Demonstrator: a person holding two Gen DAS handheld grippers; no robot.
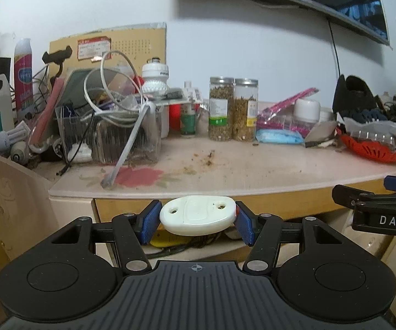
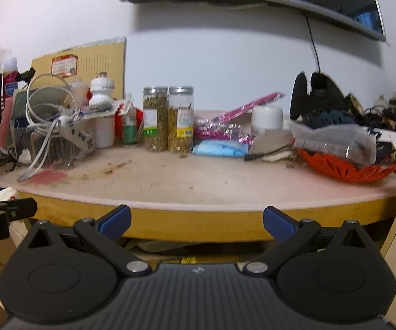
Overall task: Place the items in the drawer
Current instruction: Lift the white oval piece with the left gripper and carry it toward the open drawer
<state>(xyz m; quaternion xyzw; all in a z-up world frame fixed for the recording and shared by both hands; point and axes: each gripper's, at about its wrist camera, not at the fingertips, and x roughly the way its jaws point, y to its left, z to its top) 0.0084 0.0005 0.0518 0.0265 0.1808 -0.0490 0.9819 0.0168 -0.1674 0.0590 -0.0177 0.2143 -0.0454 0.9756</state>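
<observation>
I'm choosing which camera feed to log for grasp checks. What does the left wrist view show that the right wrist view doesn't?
Only the left wrist view shows the left gripper clamped on the white oval device, both pads against its ends; it also shows a bulb at far left.

Only the right wrist view shows the right gripper head-on, jaws wide apart and empty.

Both show the two jars, the orange basket, the blue pack, the tabletop and the open drawer's front beneath.
</observation>
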